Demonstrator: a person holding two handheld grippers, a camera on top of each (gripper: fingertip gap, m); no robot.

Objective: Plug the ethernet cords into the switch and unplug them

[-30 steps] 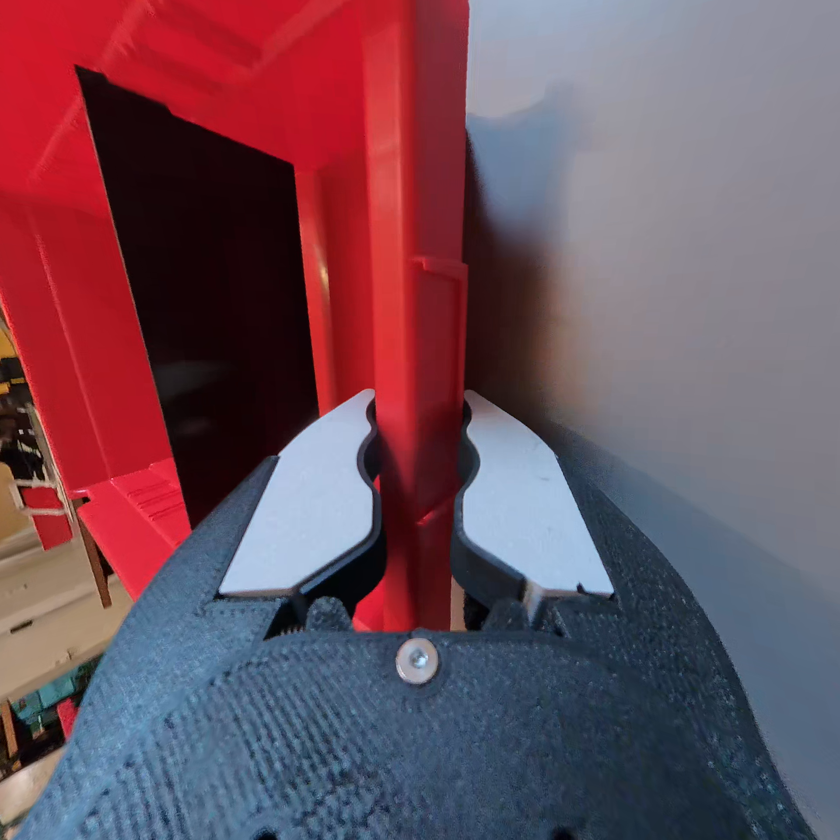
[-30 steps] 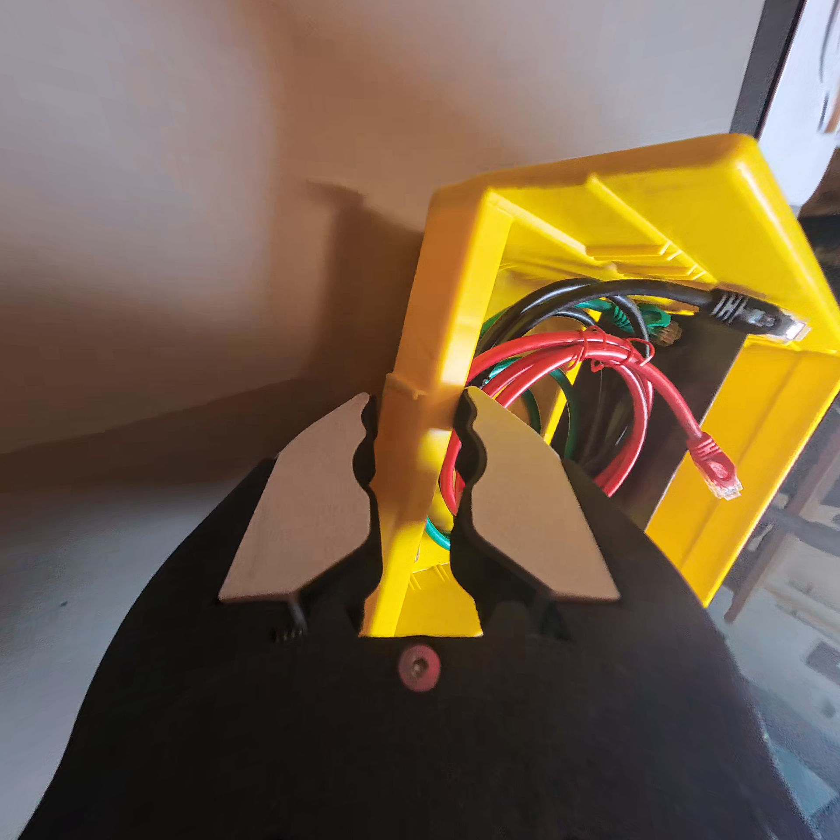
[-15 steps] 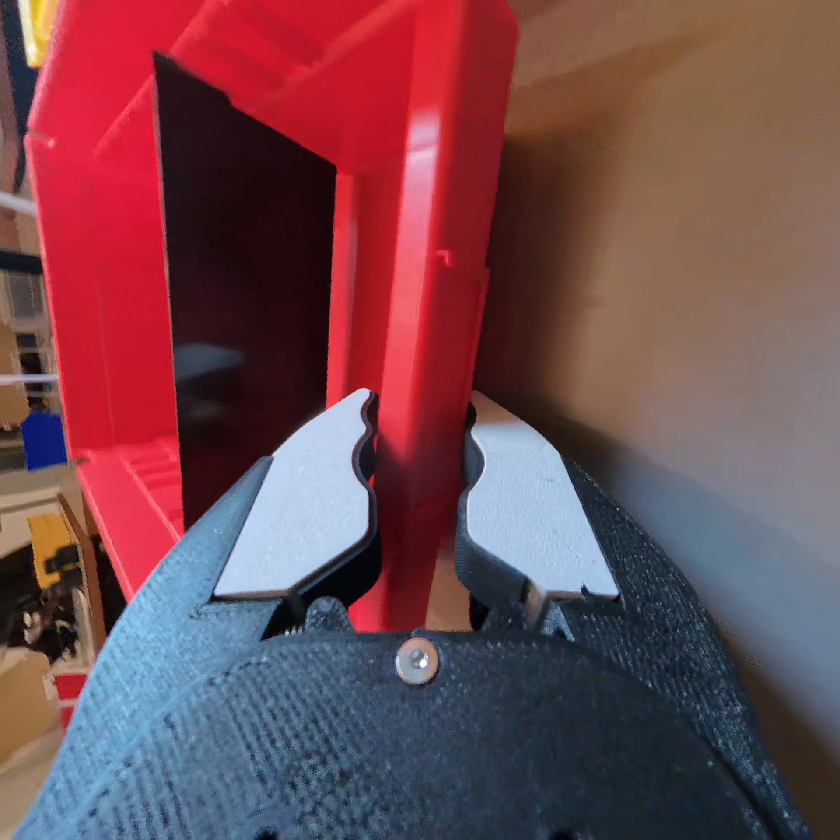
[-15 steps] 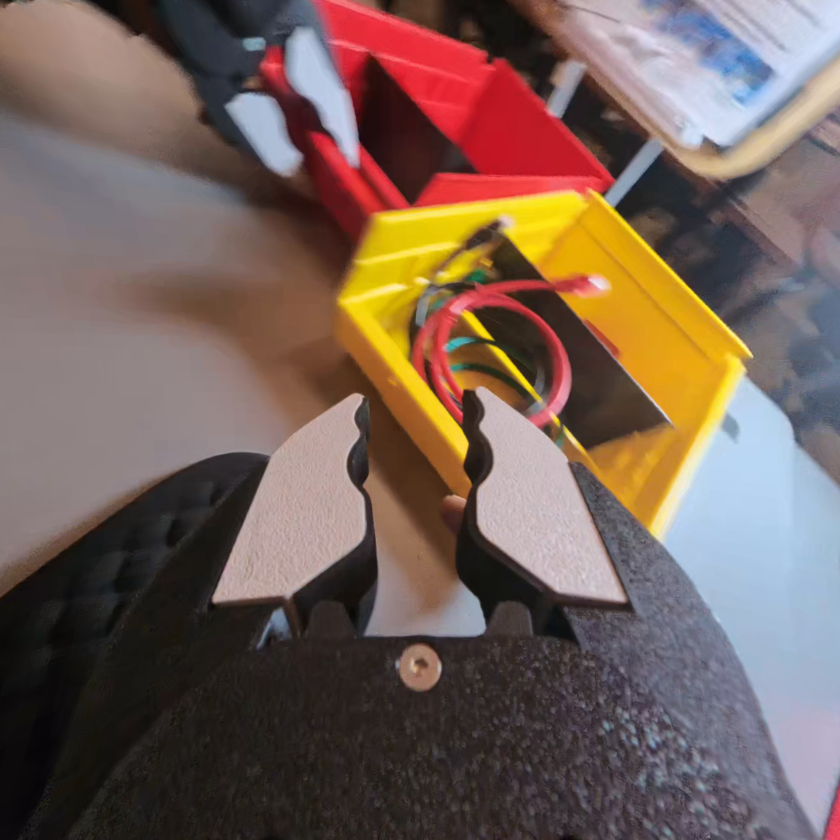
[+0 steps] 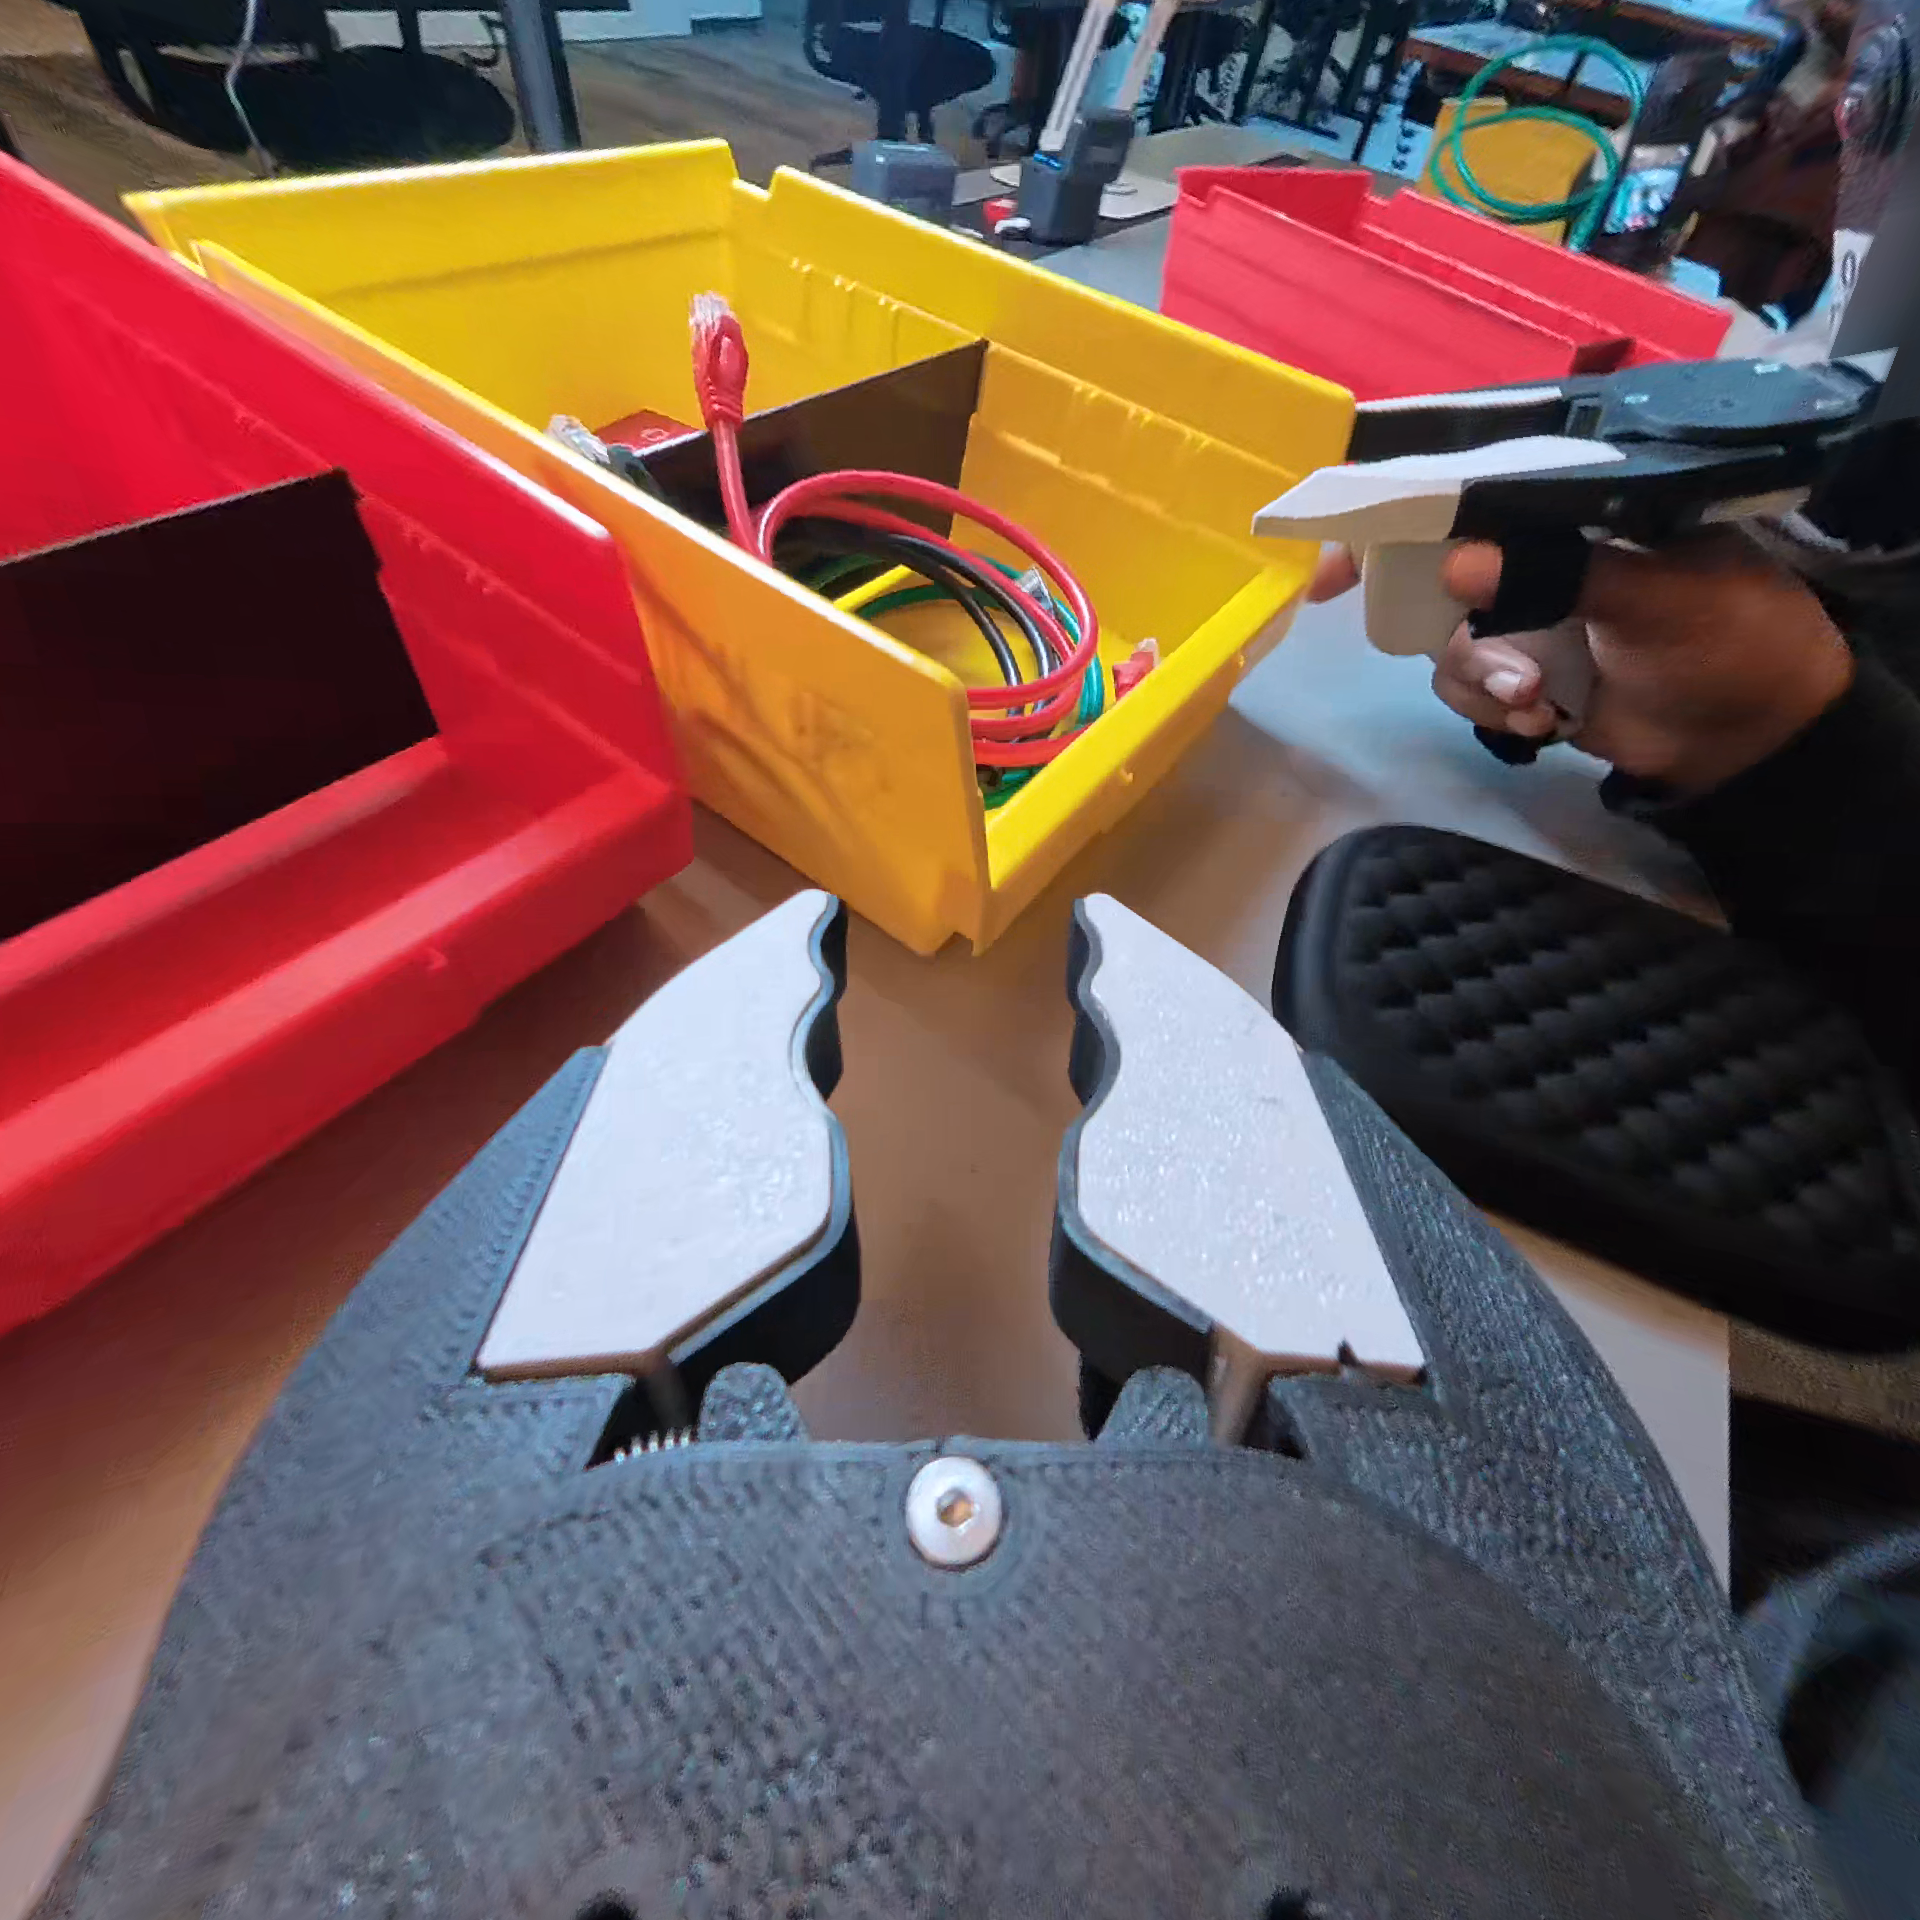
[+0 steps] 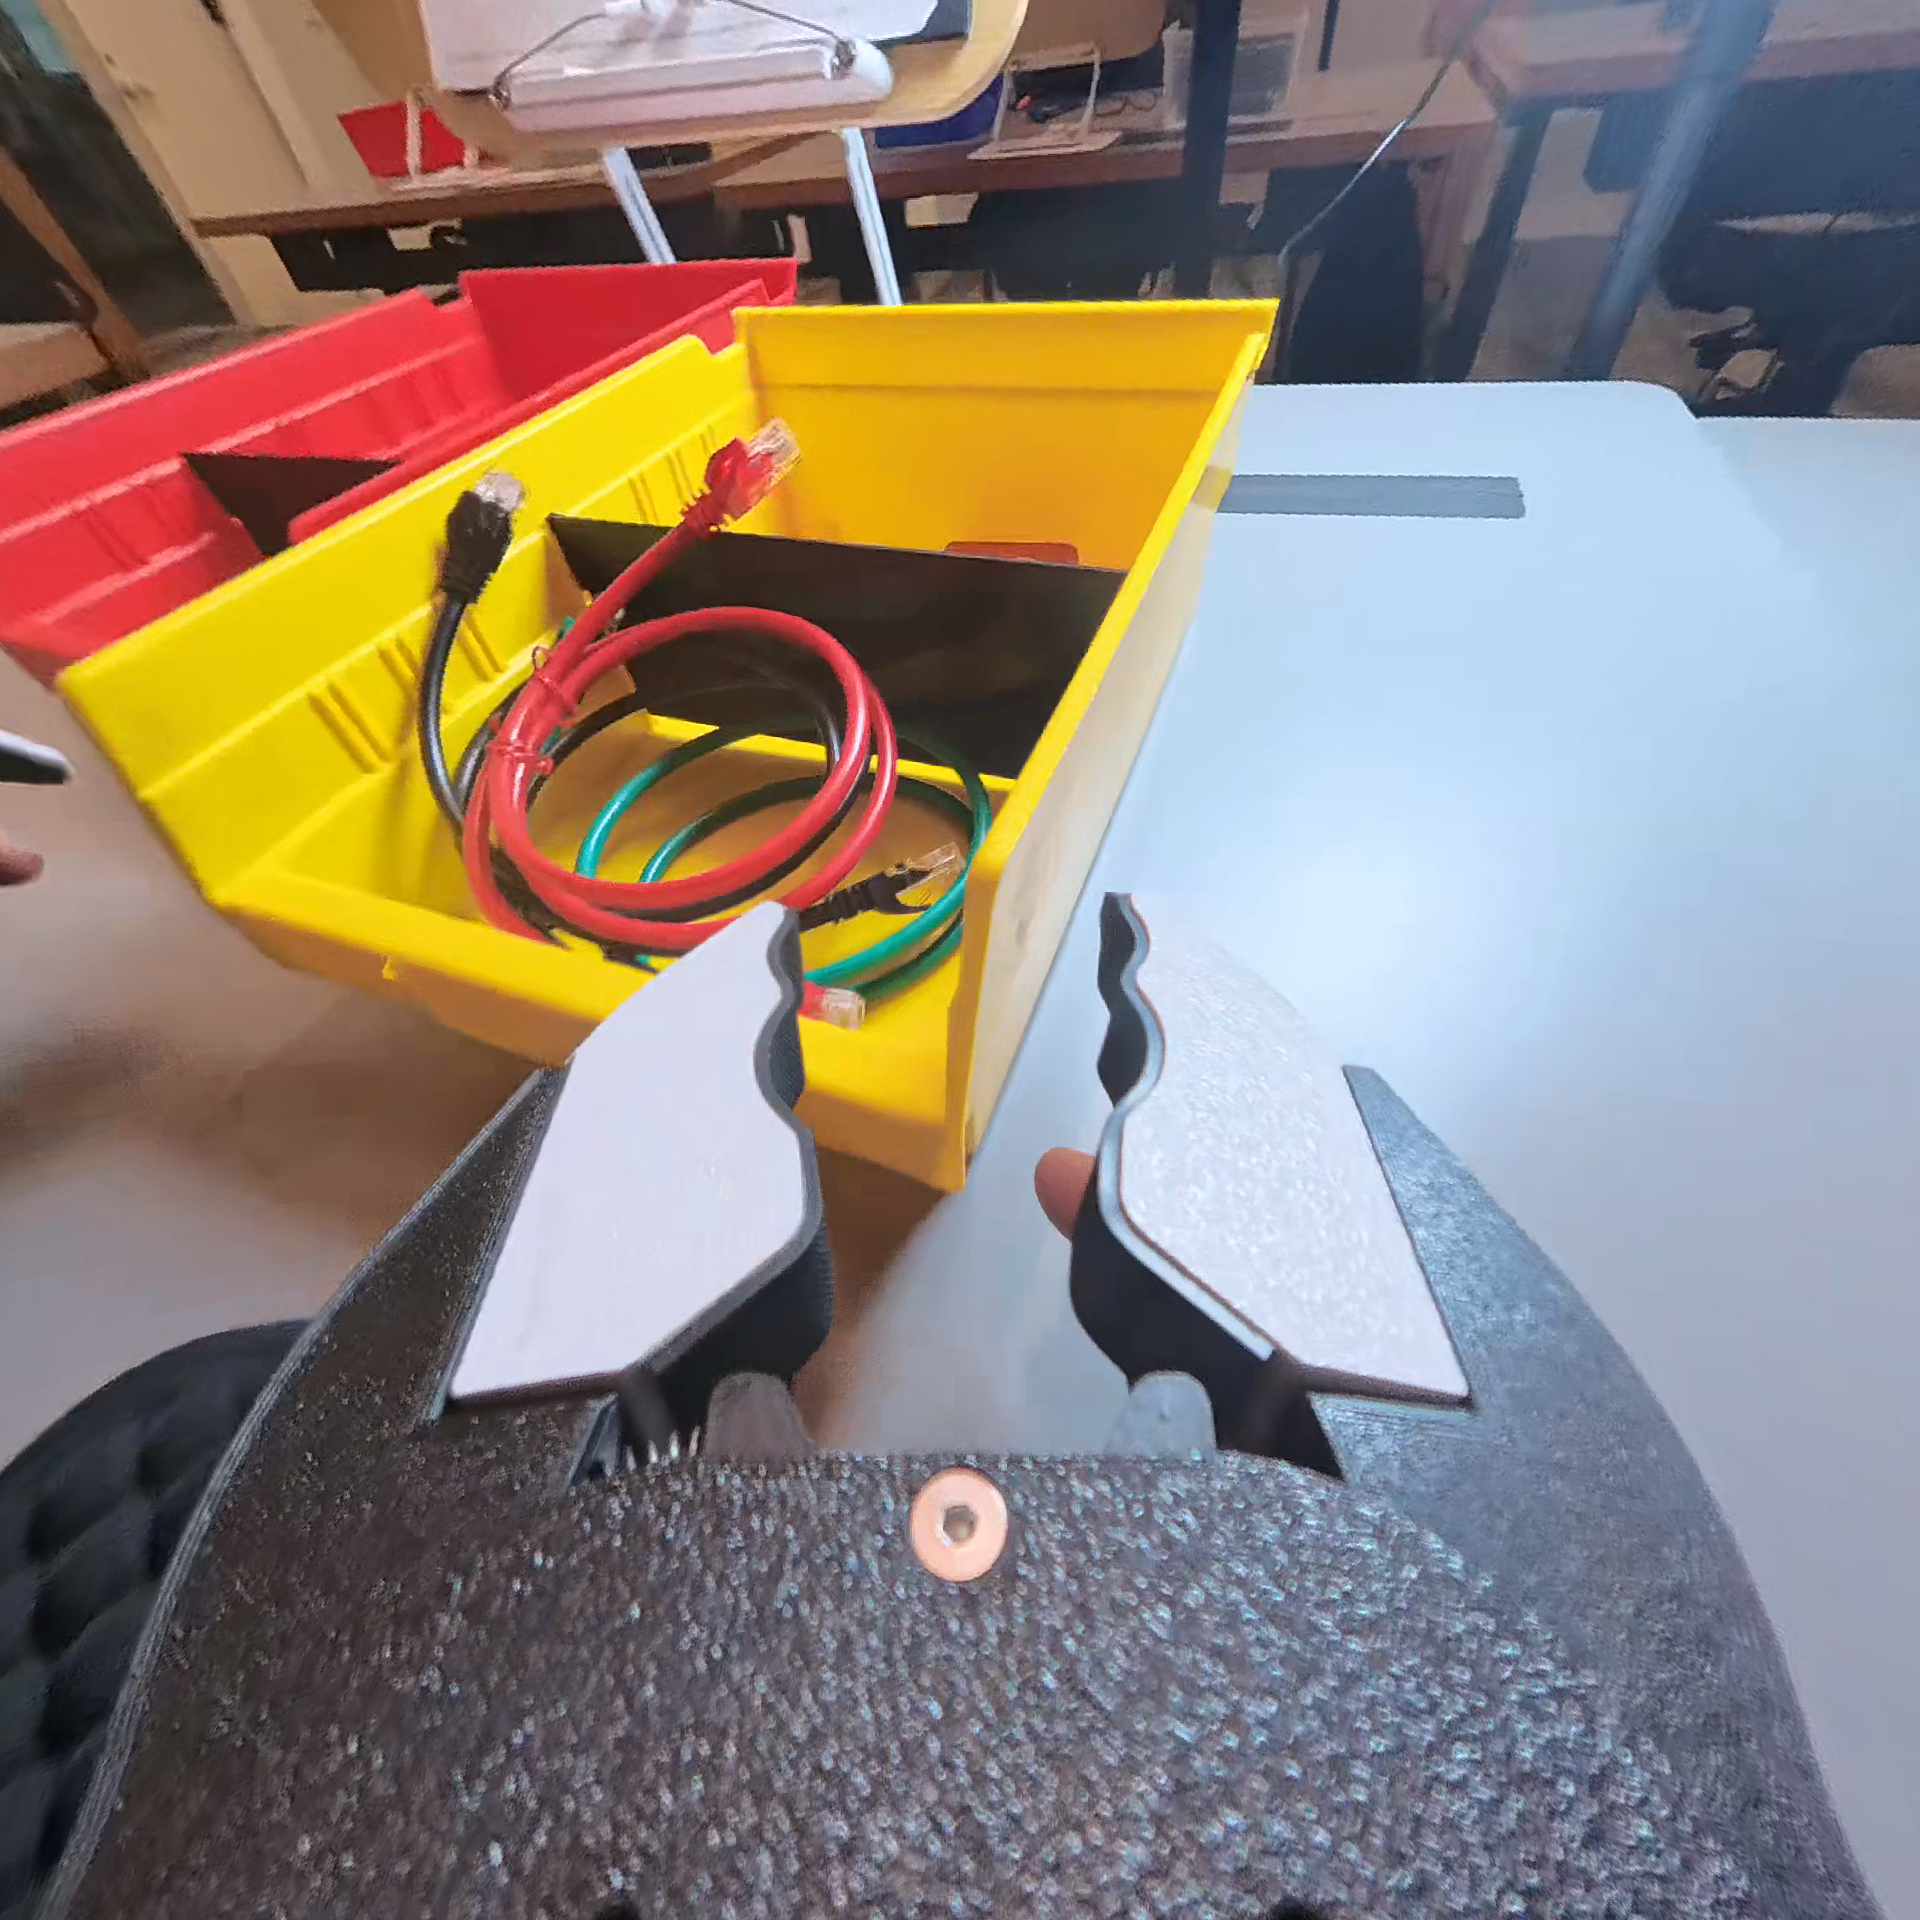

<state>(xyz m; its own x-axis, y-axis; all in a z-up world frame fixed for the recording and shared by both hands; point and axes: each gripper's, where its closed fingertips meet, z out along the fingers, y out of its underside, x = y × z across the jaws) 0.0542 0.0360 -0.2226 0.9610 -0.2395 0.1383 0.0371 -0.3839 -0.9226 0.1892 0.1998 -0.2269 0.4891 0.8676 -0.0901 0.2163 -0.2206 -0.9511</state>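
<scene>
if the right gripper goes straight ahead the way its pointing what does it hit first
Most likely the near corner of the yellow bin, straight ahead of the open right gripper. Depth is unclear; slightly higher, it would pass over the rim to the coiled cords.

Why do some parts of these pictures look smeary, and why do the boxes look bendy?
In the left wrist view the red bin is smeared at its near edge, likely from motion; the yellow bin and red cord look sharper. In the right wrist view the table is evenly lit and the background is soft. Both views bend straight edges: wide-angle lens.
</scene>
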